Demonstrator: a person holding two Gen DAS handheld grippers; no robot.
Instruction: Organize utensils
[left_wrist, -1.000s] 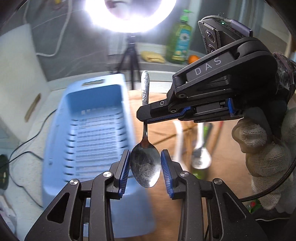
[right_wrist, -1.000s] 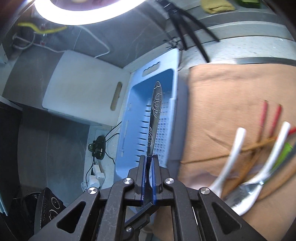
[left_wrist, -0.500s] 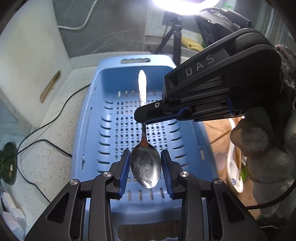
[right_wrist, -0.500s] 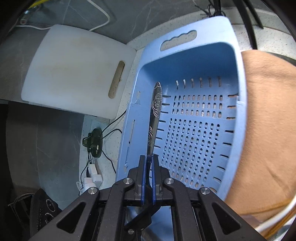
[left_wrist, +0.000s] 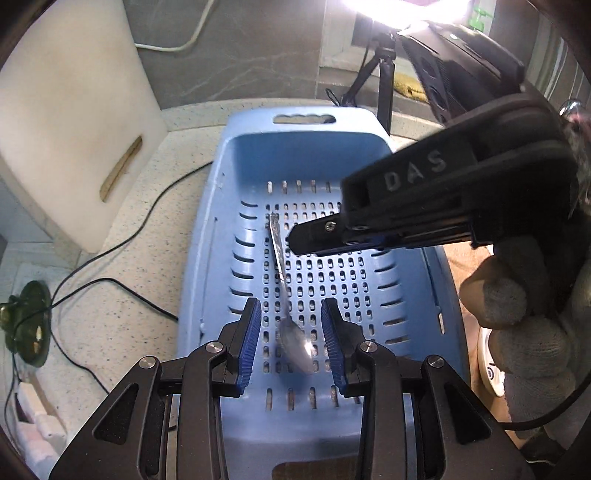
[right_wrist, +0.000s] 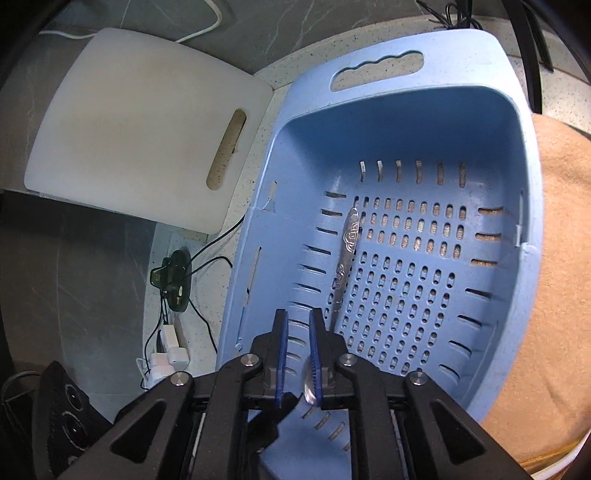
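Release step: spoon (left_wrist: 291, 314) lies on the basket (left_wrist: 207, 258) floor below and between the left gripper (left_wrist: 290, 343) jaws, part open and empty, right gripper (right_wrist: 296, 350) jaws opening beside its handle; next, lift clear for another utensil.

right gripper (right_wrist: 295, 347) opening, empty | spoon (right_wrist: 345, 258) in basket (right_wrist: 524, 192)

A shiny metal spoon (left_wrist: 284, 288) lies flat on the perforated floor of the blue basket (left_wrist: 406, 295)
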